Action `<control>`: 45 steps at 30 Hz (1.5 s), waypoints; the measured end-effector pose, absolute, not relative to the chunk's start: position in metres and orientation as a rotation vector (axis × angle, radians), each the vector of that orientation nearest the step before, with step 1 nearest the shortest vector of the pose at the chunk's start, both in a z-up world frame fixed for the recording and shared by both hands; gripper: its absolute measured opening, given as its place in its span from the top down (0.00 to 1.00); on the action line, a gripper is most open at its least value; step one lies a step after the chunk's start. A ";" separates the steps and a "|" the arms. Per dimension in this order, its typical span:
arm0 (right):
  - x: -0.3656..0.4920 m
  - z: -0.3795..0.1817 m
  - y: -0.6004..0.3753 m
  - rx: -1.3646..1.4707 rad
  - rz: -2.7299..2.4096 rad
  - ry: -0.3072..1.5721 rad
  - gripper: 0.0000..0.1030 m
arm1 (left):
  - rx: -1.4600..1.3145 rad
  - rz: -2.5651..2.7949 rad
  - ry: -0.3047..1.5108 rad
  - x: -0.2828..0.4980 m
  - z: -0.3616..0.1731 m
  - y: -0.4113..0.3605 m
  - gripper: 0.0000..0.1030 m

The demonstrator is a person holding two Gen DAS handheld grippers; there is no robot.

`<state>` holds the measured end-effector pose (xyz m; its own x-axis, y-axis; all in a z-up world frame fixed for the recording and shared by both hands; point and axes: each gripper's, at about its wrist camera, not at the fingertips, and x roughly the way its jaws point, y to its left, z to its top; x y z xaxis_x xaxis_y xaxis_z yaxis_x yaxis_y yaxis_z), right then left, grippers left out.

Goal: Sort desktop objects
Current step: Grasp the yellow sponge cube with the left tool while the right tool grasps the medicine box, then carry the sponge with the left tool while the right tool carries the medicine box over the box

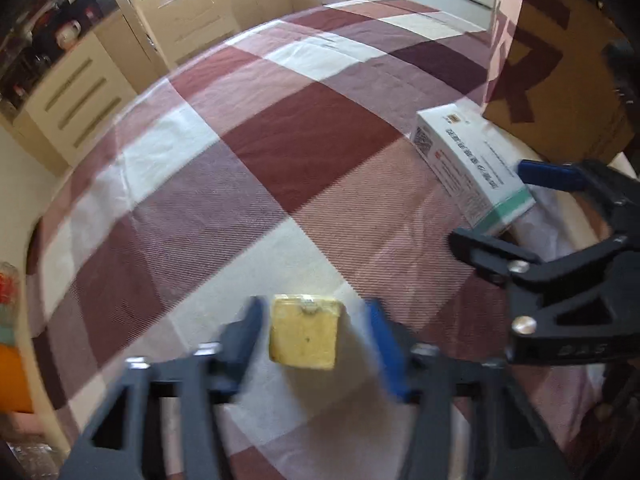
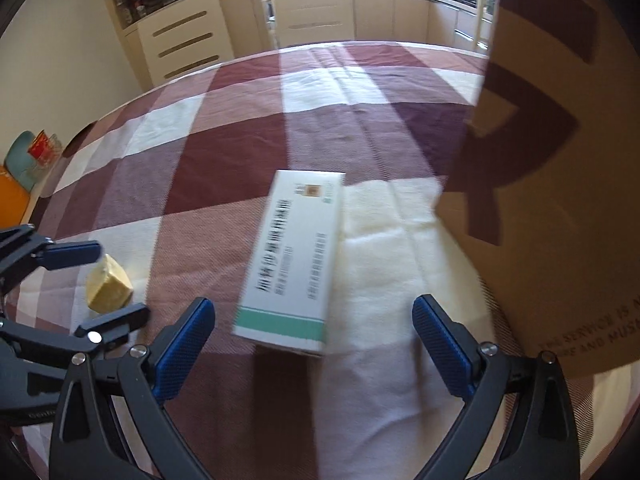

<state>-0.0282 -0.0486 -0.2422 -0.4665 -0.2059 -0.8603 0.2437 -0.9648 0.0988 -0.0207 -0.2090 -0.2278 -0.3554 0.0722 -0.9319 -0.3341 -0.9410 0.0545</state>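
Left wrist view: left tongs (image 1: 316, 336) straddle the yellow cube (image 1: 304, 332), blue pads either side of it with a sliver of daylight on each, so spread and not pinching yet. Cube sits on the checked cloth (image 1: 248, 168).
Off to the right of them: right tongs (image 1: 496, 204) hang over the near end of the white box (image 1: 472, 164), with the brown cardboard carton (image 1: 560, 80) behind.
Right wrist view: right tongs (image 2: 314, 344) are wide apart and grip nothing. White box (image 2: 294, 260) lies flat just ahead, its green-striped end nearest, about centred in the gap, but not yet between the pads.
Off to the left of them: left tongs (image 2: 108, 280) bracket the cube (image 2: 109, 290).
Step, my guess: lining up both grabs at once, cube on the left, box on the right.
Next move: left just needs to squeeze. Right needs to drop lower and push forward so the pads flank the box's long sides, then close. Carton is probably the drop spot, can't be sure.
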 end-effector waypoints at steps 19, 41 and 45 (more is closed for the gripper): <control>0.029 -0.188 -0.010 1.410 -2.290 0.102 0.62 | -1.835 2.488 -0.176 0.053 -0.196 -0.231 0.66; 0.079 0.037 0.208 1.045 -2.816 -0.065 0.62 | -1.367 2.626 -0.088 0.014 0.021 -0.041 0.66; 0.070 0.070 0.214 0.892 -2.844 -0.030 0.62 | -1.272 2.643 -0.065 0.001 0.056 -0.003 0.65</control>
<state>0.0703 0.2144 0.0700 -0.8093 -0.1589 -0.5655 0.1468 -0.9869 0.0672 0.0008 -0.0031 0.0557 -0.6066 0.2049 -0.7681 -0.1671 -0.9775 -0.1288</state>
